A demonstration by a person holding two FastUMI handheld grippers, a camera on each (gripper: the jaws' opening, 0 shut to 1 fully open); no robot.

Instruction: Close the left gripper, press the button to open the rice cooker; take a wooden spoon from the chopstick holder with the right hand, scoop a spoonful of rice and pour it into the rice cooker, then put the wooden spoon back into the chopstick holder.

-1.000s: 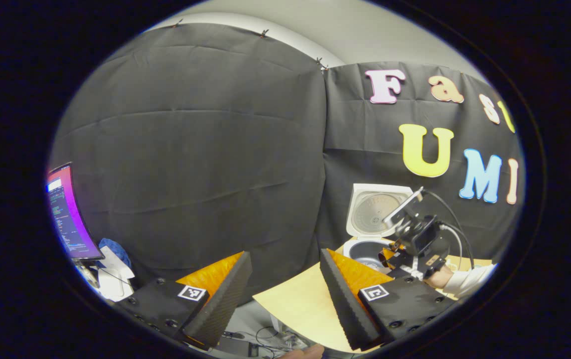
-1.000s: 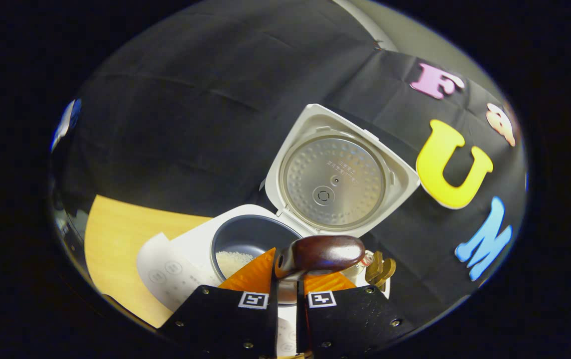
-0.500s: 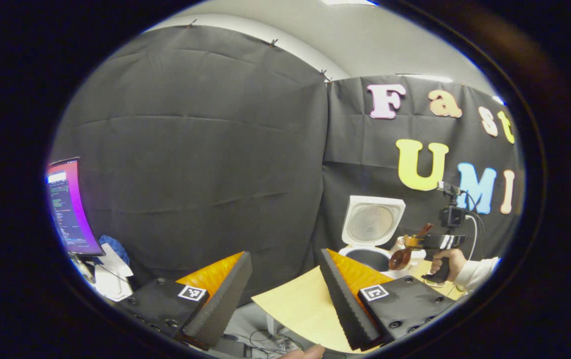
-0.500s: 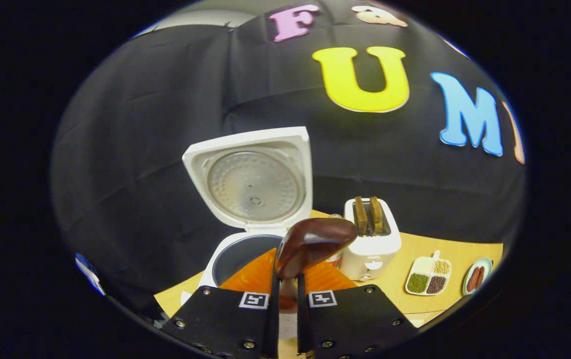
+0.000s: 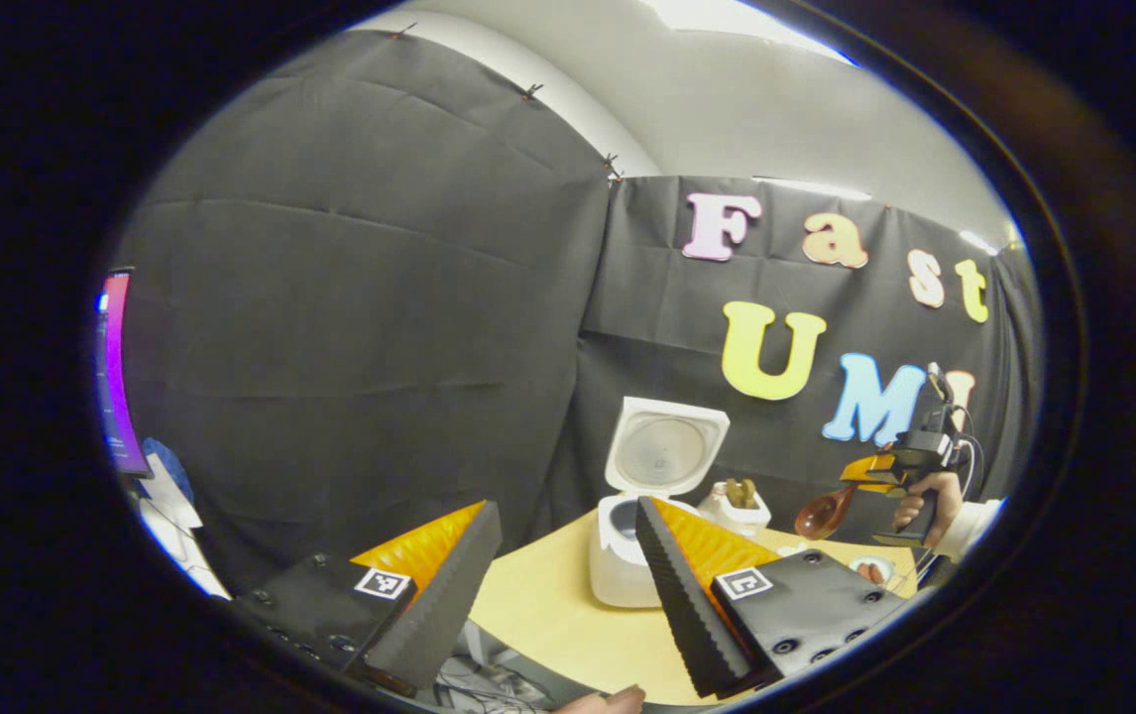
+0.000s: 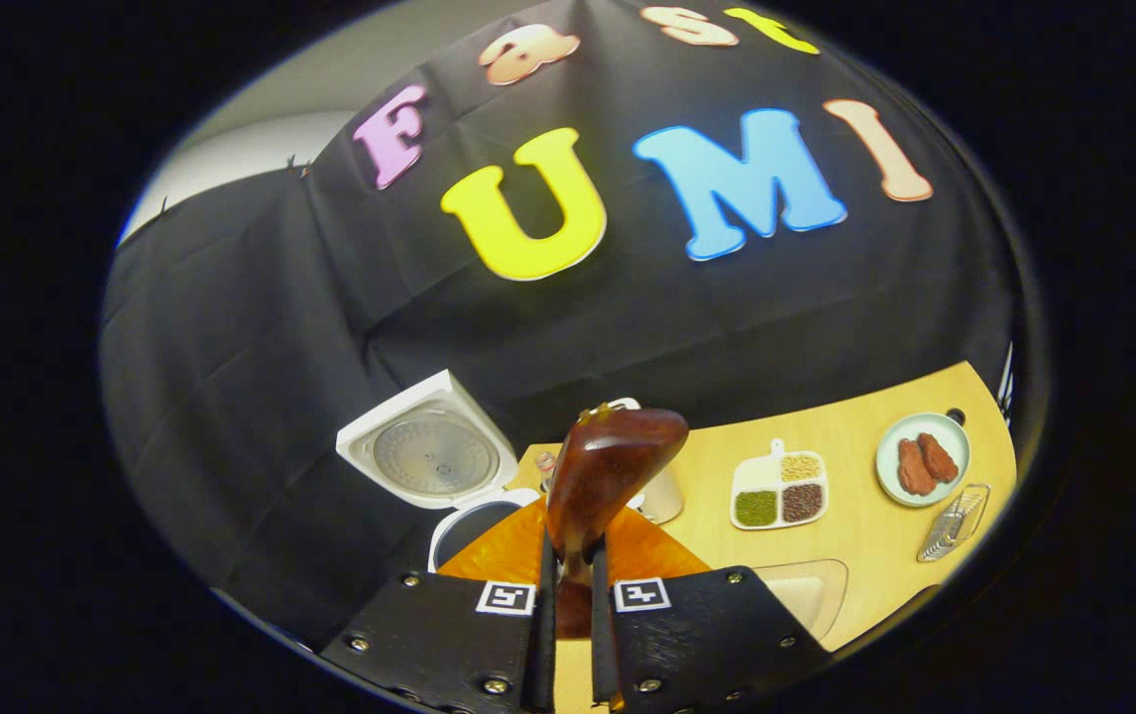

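Black cloth hangs behind a pale wooden table (image 6: 865, 535), and the rice cooker (image 5: 618, 555) serves as the landmark on it. Its lid (image 5: 665, 448) stands raised above the body; in the right gripper view the cooker (image 6: 469, 516) sits left of centre with the lid (image 6: 426, 456) tipped back and the dark inner pot open to sight.

The right gripper (image 6: 568, 555) is clenched on the wooden spoon (image 6: 608, 471), both fingers pressing the handle, with the glossy brown bowl of the spoon rising just above the fingertips. From the left gripper view, that same right gripper (image 5: 870, 474) hangs in the air well to the right of the rice cooker, held by a hand (image 5: 925, 501) in a white sleeve, and the wooden spoon (image 5: 824, 513) points down and toward the cooker.

Just right of the rice cooker stands a white toaster (image 5: 737, 506). Farther right of the cooker lie a divided dish of grains (image 6: 779, 491), a round plate with sausages (image 6: 922, 461) and a small wire rack (image 6: 953, 523). A tray edge (image 6: 806, 595) shows nearer the right gripper.

The left gripper (image 5: 568, 555) is released, its fingers spread wide apart with nothing between them, low in front of the rice cooker. Far left of the cooker glows a monitor (image 5: 117, 377).
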